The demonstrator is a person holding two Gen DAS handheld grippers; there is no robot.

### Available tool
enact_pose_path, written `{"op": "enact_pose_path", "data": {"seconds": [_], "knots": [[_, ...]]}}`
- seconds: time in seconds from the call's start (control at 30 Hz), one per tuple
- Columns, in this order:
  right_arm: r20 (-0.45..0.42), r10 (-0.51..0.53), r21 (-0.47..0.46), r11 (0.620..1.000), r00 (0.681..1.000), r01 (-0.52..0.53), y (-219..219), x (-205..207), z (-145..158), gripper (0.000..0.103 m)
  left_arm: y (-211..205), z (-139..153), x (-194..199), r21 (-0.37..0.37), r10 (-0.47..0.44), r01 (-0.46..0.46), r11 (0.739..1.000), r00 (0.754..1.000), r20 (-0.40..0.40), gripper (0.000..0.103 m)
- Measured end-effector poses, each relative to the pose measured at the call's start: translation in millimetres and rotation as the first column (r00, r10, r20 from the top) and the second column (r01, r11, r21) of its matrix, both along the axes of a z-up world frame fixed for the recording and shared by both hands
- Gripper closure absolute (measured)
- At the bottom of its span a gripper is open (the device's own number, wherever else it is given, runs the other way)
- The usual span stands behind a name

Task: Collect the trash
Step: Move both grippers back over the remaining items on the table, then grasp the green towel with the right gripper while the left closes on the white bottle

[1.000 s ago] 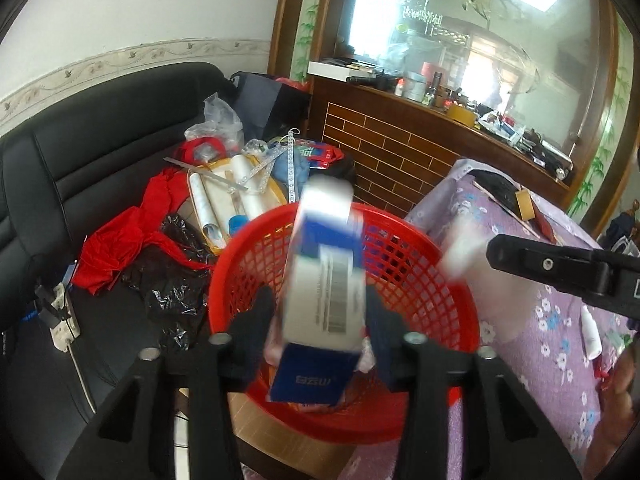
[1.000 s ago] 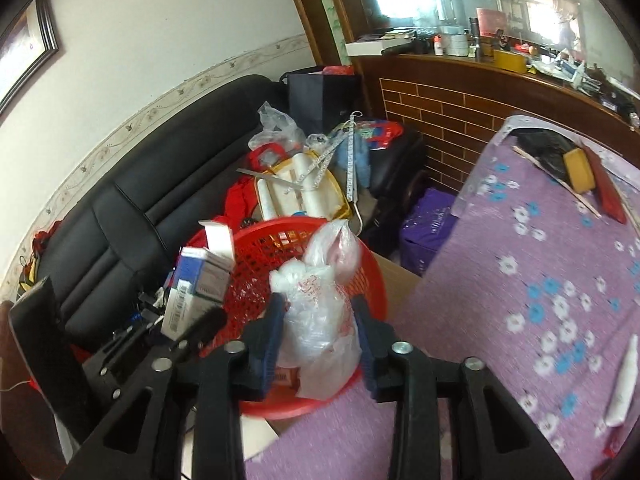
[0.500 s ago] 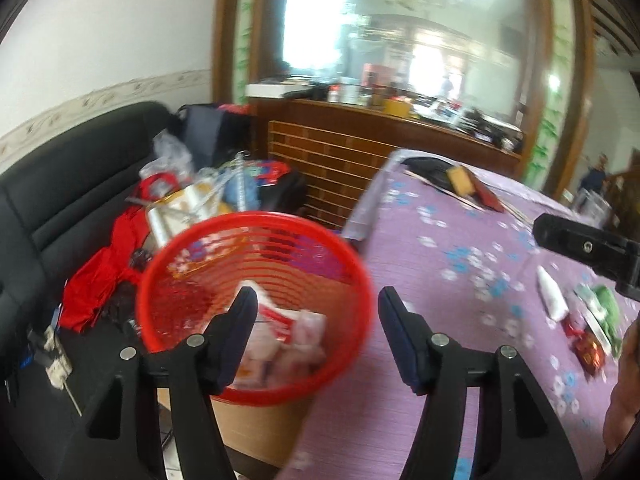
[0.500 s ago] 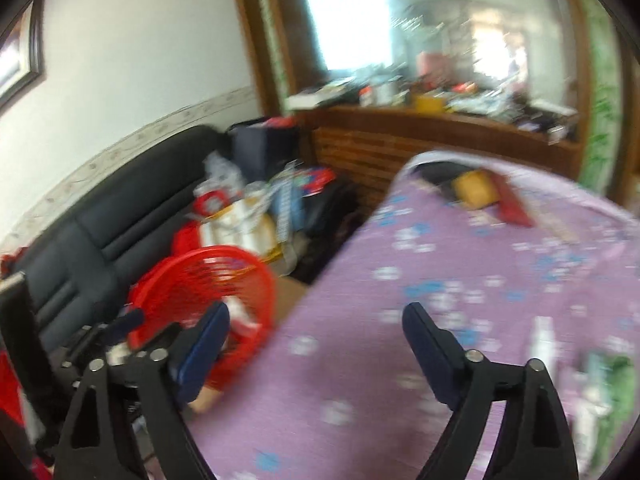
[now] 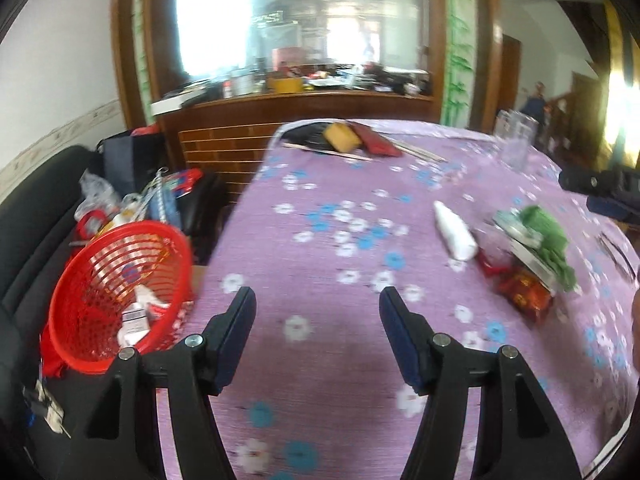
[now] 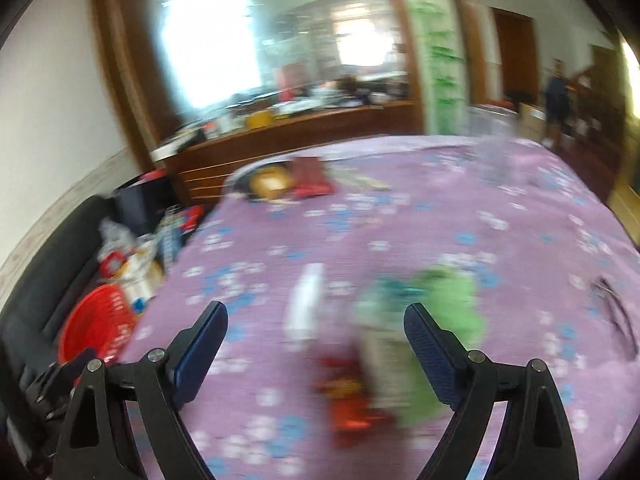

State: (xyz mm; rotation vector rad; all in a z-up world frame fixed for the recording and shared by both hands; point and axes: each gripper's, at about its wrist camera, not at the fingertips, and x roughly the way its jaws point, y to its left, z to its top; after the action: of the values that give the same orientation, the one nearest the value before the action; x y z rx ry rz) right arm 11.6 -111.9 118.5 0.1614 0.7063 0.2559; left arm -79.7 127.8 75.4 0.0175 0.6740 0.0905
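Both grippers empty. Left gripper (image 5: 318, 300) jaws opening, nothing between them, over bare purple tablecloth (image 5: 328, 360). Right gripper (image 6: 316, 316) spread wide, released, pointing at the trash pile; view blurred. Remaining trash sits on the right side of the table: white tube (image 5: 456, 232) lying flat, red wrapper (image 5: 524, 292) nearer, green crumpled stuff (image 5: 552, 236) on top of a flat packet, all touching or just beside each other. Red basket (image 5: 116, 292) is off the table's left edge, near side, with a small box and wrapper already in it. Handling guess: all light; tube looks soft and a bit slick, pinch across its middle; wrapper is thin and crinkly, grab a raised fold; green piece looks soft, take the bunched top. Nothing looks fragile.
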Motion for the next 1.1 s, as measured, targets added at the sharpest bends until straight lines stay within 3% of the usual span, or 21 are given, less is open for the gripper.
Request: {"op": "enact_pose_path", "data": {"seconds": [0.17,0.3,0.5,0.6,0.67,0.73,0.9,1.03,1.1], "knots": [[-0.113,-0.132,0.047,0.989,0.985,0.138,-73,29,-19,0.01,-29,-1,6,0.003,-0.057,0.057,0.998,0.998,-0.029,0.037],[-0.232,-0.131,0.142,0.976,0.964,0.166,-106,53,-48,0.01,-46,-2,13,0.005,-0.086,0.087,0.996,0.994,-0.064,0.037],[-0.325,-0.087,0.199,0.967,0.942,0.158,-106,75,-87,0.012,-58,-3,32,-0.029,-0.101,0.099,0.995,0.989,-0.109,0.037],[-0.35,-0.044,0.219,0.967,0.936,0.128,-103,80,-102,0.021,-63,-3,45,-0.042,-0.1,0.096,0.995,0.987,-0.123,0.037],[-0.313,-0.038,0.197,0.975,0.949,0.104,-102,78,-101,0.039,-67,-4,55,-0.061,-0.099,0.092,0.994,0.986,-0.136,0.037],[-0.282,-0.045,0.199,0.974,0.958,0.105,-105,75,-98,0.045,-69,-4,67,-0.092,-0.102,0.089,0.992,0.983,-0.152,0.037],[-0.186,-0.123,0.185,0.97,0.975,0.158,-119,63,-83,0.046,-82,-7,105,-0.16,-0.112,0.08,0.984,0.974,-0.199,0.037],[-0.114,-0.159,0.196,0.964,0.981,0.179,-127,55,-70,0.046,-94,-15,134,-0.161,-0.108,0.071,0.984,0.965,-0.24,0.038],[-0.095,-0.163,0.203,0.963,0.982,0.18,-127,55,-66,0.046,-100,-22,149,-0.154,-0.106,0.067,0.986,0.959,-0.264,0.044]]}}
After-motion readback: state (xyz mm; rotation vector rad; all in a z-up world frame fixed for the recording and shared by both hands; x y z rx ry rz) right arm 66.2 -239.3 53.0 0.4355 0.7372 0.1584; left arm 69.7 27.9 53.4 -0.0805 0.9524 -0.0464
